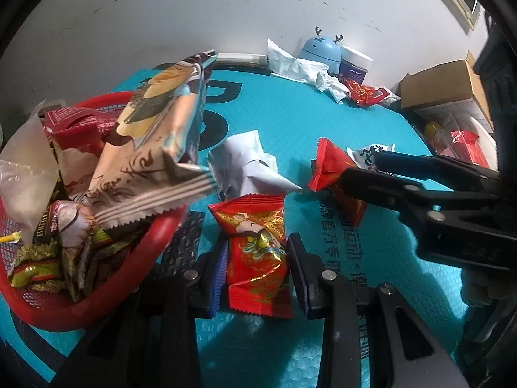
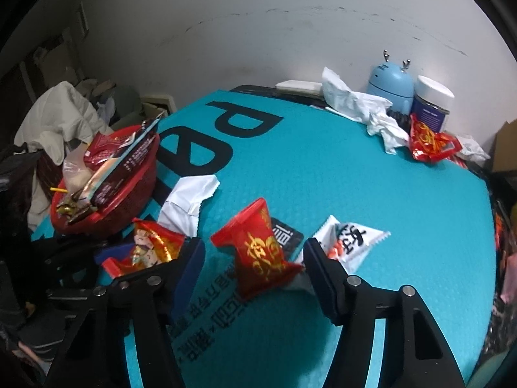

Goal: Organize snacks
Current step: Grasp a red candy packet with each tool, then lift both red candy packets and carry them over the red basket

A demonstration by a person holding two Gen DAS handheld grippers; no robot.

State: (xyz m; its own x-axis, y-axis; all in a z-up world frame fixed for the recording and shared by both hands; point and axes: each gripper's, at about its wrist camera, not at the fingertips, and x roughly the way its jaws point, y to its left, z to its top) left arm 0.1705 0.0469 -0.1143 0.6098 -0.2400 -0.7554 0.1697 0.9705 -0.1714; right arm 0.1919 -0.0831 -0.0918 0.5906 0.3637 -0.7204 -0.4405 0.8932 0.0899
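The left gripper [image 1: 257,274] stands with its jaws apart around a red packet [image 1: 258,258] lying on the teal mat [image 1: 371,123]; close squarely across the packet's middle, lift clear of the mat, then carry it toward 10 o'clock over the rim of the red basket [image 1: 139,268], which is already heaped. The right gripper [image 2: 255,268], low and nearly level, likewise straddles a second red packet [image 2: 261,252] with jaws apart, a white packet [image 2: 352,239] just beside its right finger at 2 o'clock; centre the jaws first so only the red one is taken.
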